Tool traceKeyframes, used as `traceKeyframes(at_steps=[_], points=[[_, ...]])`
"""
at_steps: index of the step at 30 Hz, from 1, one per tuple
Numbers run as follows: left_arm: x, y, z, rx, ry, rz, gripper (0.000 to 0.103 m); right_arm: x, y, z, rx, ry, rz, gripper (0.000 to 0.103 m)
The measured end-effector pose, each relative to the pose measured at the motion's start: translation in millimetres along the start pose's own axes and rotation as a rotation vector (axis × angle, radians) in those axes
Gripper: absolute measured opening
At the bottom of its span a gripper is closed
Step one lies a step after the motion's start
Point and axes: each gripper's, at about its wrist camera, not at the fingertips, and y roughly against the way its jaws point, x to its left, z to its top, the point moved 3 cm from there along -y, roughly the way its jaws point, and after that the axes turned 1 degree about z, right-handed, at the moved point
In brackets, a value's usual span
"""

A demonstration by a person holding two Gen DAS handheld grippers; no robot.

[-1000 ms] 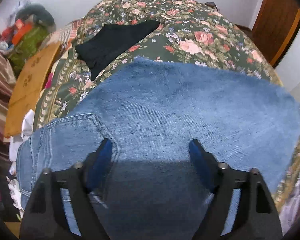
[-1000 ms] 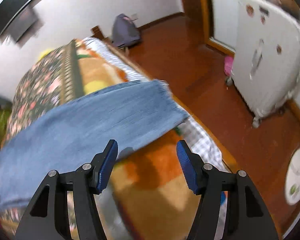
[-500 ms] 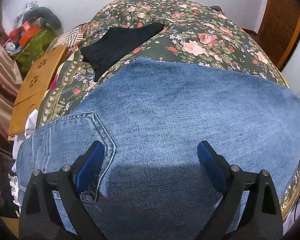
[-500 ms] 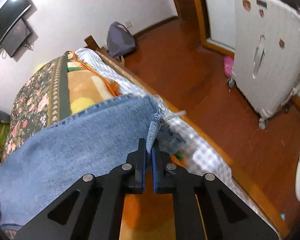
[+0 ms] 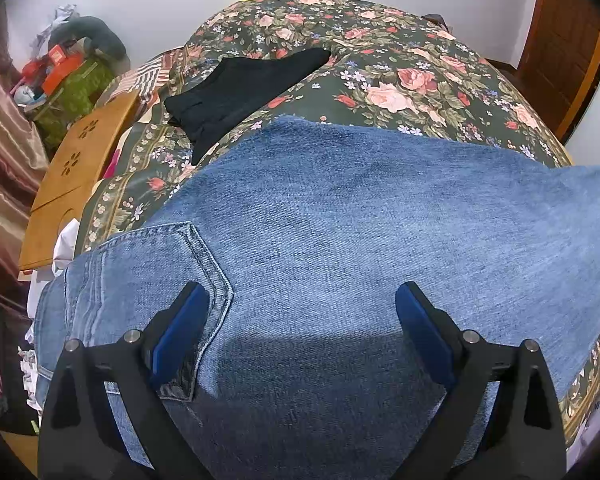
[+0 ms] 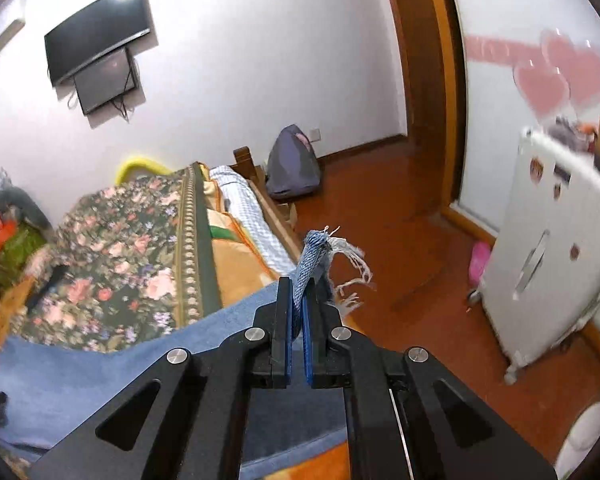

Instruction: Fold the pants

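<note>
Blue jeans [image 5: 340, 216] lie spread across the floral bedspread, back pocket [image 5: 156, 264] at the lower left. My left gripper [image 5: 300, 320] is open and hovers just above the seat of the jeans, one finger over the pocket. My right gripper [image 6: 298, 300] is shut on the frayed hem of a jeans leg [image 6: 312, 252] and holds it lifted above the bed's edge; the rest of the jeans leg [image 6: 100, 368] trails down to the left.
A folded black garment [image 5: 244, 84] lies on the floral bedspread [image 5: 420, 76] beyond the jeans. A wooden board [image 5: 76, 168] and clutter stand left of the bed. A white fridge [image 6: 556, 264], wooden floor [image 6: 412, 248] and a grey bag [image 6: 292, 164] are right of the bed.
My right gripper closed on the jeans hem and lifted it up from the bed. My left gripper opened wider and moved slightly over the jeans seat.
</note>
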Motion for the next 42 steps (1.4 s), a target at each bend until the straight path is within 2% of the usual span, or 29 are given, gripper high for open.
traceKeyframes(at_steps=[2, 6, 11, 14, 16, 18, 20, 22, 24, 25, 27, 31, 35, 39, 41, 42], points=[[0.1, 0.2, -0.4, 0.0, -0.002, -0.003, 0.097, -1.0, -16.5, -12.2, 0.046, 0.007, -0.02, 0.003], [-2.1, 1.3, -1.0, 0.002, -0.017, -0.003, 0.097, -24.5, -58.0, -58.7, 0.219, -0.049, -0.039, 0.003], [-2.4, 2.8, -2.5, 0.008, -0.036, -0.007, 0.097, -34.1, -78.4, -98.3, 0.359, -0.08, -0.047, 0.004], [-4.1, 5.0, -4.0, 0.01, -0.049, 0.0, 0.097, -35.6, -76.1, -104.2, 0.376, -0.077, -0.054, 0.006], [-6.8, 7.2, -4.2, 0.018, -0.063, 0.002, 0.097, -41.0, -72.7, -102.1, 0.393, -0.087, -0.065, 0.016], [-11.2, 10.6, -1.9, 0.041, -0.073, -0.038, 0.096, -45.9, -67.2, -98.1, 0.418, -0.079, -0.095, 0.027], [-17.3, 17.0, 3.0, 0.036, -0.068, -0.084, 0.096, -49.0, -57.3, -94.7, 0.419, -0.074, -0.11, 0.028], [-26.6, 23.5, 8.8, 0.01, -0.066, -0.099, 0.096, -50.7, -45.1, -91.4, 0.409, -0.104, -0.082, 0.034], [-38.7, 28.6, 15.5, -0.018, -0.073, -0.108, 0.096, -51.8, -32.1, -90.3, 0.386, -0.16, -0.041, 0.053], [-44.2, 29.8, 18.4, -0.031, -0.078, -0.106, 0.096, -51.0, -29.3, -90.8, 0.373, -0.178, -0.028, 0.055], [-57.3, 28.4, 22.5, -0.043, -0.097, -0.1, 0.096, -48.1, -19.3, -93.0, 0.342, -0.234, 0.014, 0.055], [-75.2, 15.0, 20.9, -0.017, -0.118, -0.093, 0.096, -39.4, -30.4, -106.8, 0.349, -0.353, 0.077, 0.057], [-77.2, -1.0, 12.4, 0.035, -0.11, -0.091, 0.096, -39.7, -52.3, -130.0, 0.408, -0.466, 0.098, 0.057], [-79.2, -1.2, 11.3, 0.023, -0.119, -0.092, 0.096, -43.4, -57.5, -133.4, 0.376, -0.538, 0.145, 0.059], [-79.3, -1.0, 11.0, 0.017, -0.119, -0.089, 0.096, -46.7, -60.7, -132.4, 0.362, -0.562, 0.154, 0.056], [-79.4, -1.2, 10.5, 0.015, -0.119, -0.088, 0.096, -47.2, -61.4, -131.4, 0.356, -0.564, 0.158, 0.052]])
